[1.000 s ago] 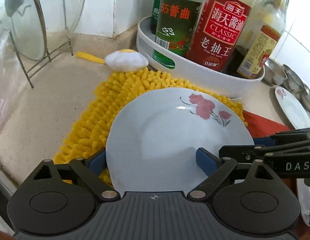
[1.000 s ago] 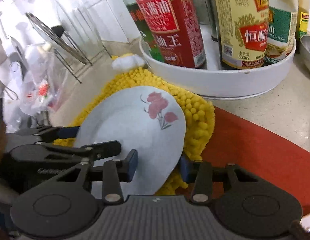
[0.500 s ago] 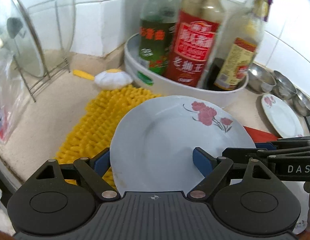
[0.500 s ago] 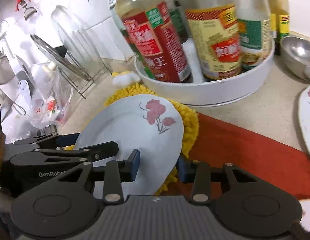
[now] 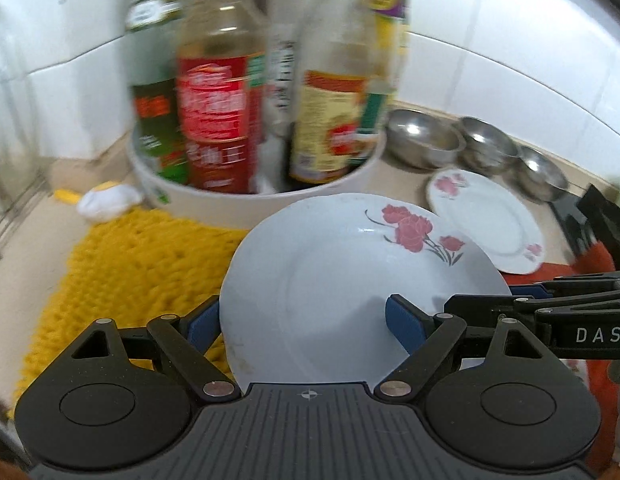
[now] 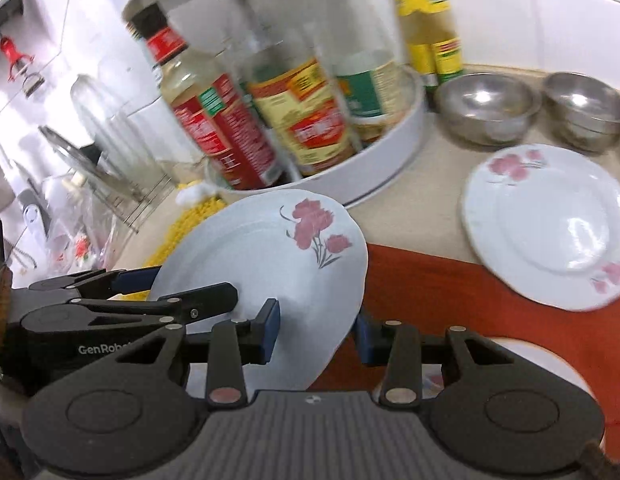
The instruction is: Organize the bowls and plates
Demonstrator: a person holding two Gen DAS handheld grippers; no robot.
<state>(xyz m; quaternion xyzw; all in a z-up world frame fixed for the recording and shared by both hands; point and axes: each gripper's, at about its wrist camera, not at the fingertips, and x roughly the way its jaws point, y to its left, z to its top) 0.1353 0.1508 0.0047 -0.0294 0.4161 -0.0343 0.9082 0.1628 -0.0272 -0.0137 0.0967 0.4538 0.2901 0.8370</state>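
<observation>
Plate [image 5: 350, 280] hangs lifted before the bottle tray [image 5: 245, 204], both the left gripper [image 5: 301, 320] and right gripper [image 6: 316, 326] with fingers clamped across its edge, probably to steady it toward the 2nd plate [image 6: 550, 228].

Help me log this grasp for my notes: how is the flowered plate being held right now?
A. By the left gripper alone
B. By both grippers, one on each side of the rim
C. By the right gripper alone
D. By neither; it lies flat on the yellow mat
B: the left gripper and the right gripper each have their jaws around opposite edges of the flowered plate, which is raised and tilted above the yellow mat.
</observation>
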